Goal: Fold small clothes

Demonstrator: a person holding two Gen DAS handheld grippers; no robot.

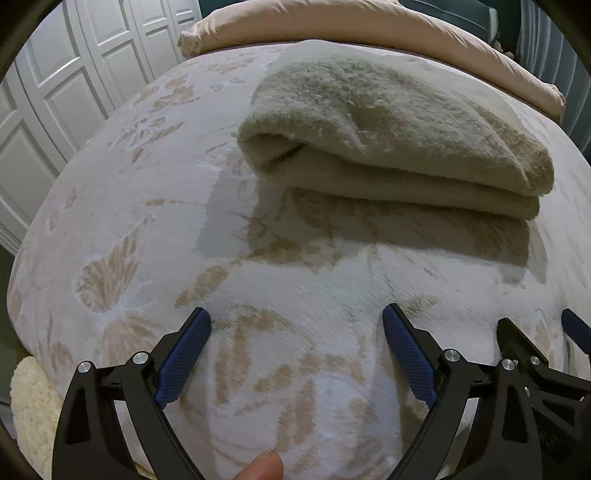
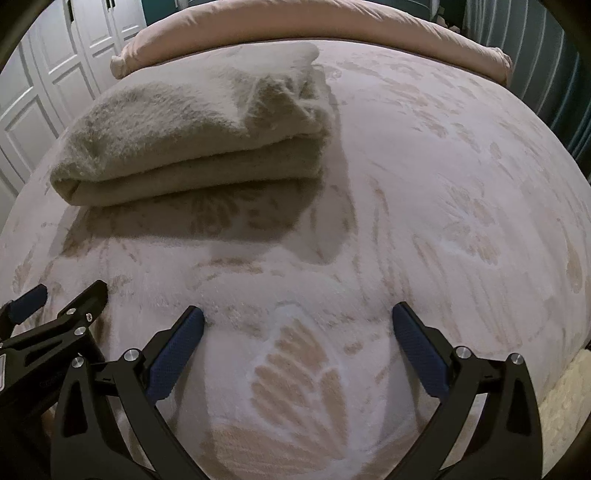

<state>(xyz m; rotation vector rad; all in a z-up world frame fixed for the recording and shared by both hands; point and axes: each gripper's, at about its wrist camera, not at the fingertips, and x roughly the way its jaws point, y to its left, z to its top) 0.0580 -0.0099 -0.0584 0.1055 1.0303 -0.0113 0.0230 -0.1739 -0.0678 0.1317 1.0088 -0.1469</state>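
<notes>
Folded item: a thick, fuzzy beige-grey cloth folded into a stacked bundle (image 1: 399, 140) lies on the bed ahead of both my tongs, well clear of the tips; nothing touches it.
Surface: a pale plush bedspread with a tan leaf and flower pattern (image 1: 147, 229) covers the whole working area.
My left tongs (image 1: 296, 321): spread wide, blue textured pads apart, only bedspread between them, nothing pinched.
My right tongs (image 2: 298, 317): spread wide, likewise empty, pads over a tan leaf motif.
Left view only: the bundle sits up and to the right, its rolled fold end (image 1: 266, 144) facing the camera; a fingertip (image 1: 260, 466) shows at the bottom edge; a cream knitted fabric (image 1: 29, 406) hangs at the lower left corner; my right tongs enter at the lower right edge (image 1: 537, 332).
Right view only: the bundle (image 2: 192, 144) sits up and to the left, and its looser, crumpled corner (image 2: 295, 99) is visible at the far right end; my left tongs enter at the lower left edge (image 2: 68, 295).
Both views: a long pinkish-tan pillow or bolster (image 2: 314, 26) lies across the far edge of the bed, and white panelled doors (image 1: 74, 74) stand at the left.
</notes>
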